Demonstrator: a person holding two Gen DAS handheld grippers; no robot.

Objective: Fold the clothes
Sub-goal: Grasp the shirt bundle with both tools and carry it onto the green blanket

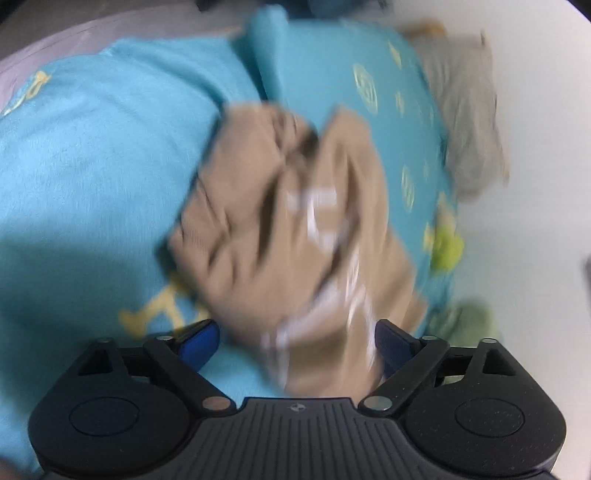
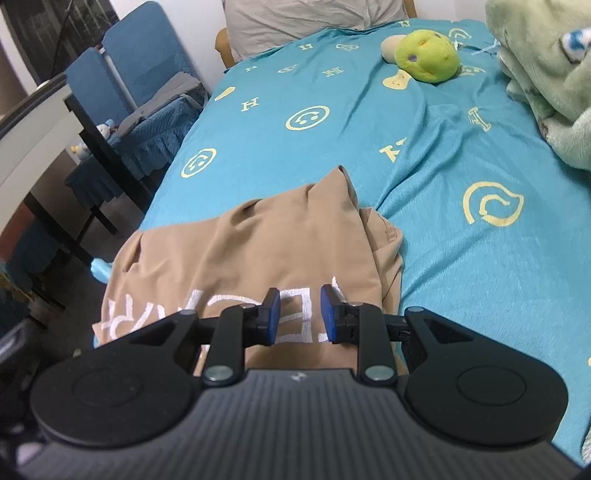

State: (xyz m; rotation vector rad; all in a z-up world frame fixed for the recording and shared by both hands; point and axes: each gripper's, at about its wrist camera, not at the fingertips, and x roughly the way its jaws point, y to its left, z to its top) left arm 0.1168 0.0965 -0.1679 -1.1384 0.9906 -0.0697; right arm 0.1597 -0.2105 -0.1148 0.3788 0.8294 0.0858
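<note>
A tan shirt with white lettering (image 2: 258, 240) lies crumpled at the near edge of a bed with a turquoise sheet (image 2: 461, 258). In the blurred left wrist view the same tan shirt (image 1: 288, 229) lies bunched on the sheet, and part of it sits between the wide-apart blue pads of my left gripper (image 1: 297, 341), which is open. My right gripper (image 2: 298, 312) hovers just above the shirt's lettering, its blue pads apart with a narrow gap, holding nothing.
A green plush toy (image 2: 424, 55) and a pale green plush blanket (image 2: 546, 74) lie at the bed's far right. A grey pillow (image 2: 306, 18) is at the head. Blue chairs (image 2: 147, 92) and a dark table (image 2: 85, 155) stand left of the bed.
</note>
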